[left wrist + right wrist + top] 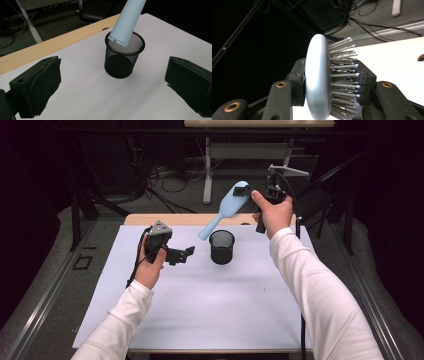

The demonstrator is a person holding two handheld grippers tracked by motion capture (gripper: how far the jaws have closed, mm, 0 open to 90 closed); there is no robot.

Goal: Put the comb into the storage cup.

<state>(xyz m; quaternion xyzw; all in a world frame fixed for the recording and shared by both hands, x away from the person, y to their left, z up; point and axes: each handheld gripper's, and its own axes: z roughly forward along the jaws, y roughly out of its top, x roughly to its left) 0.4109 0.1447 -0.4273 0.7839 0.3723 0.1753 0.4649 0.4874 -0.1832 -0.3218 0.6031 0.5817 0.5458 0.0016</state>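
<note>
right tool (pixel 243 191) clamped on hairbrush (pixel 227 206)

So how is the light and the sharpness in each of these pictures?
High view: the white mat is evenly lit, the surroundings dark, the picture slightly soft. Left gripper view: the mesh cup is sharp and casts a faint shadow. Right gripper view: the hairbrush is close and sharp against a dark background.

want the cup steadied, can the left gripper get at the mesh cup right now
Probably yes: the left gripper is open beside the mesh cup, fingers spread either side with bare sheet between. The brush handle over the rim is the one thing to dodge.
</note>
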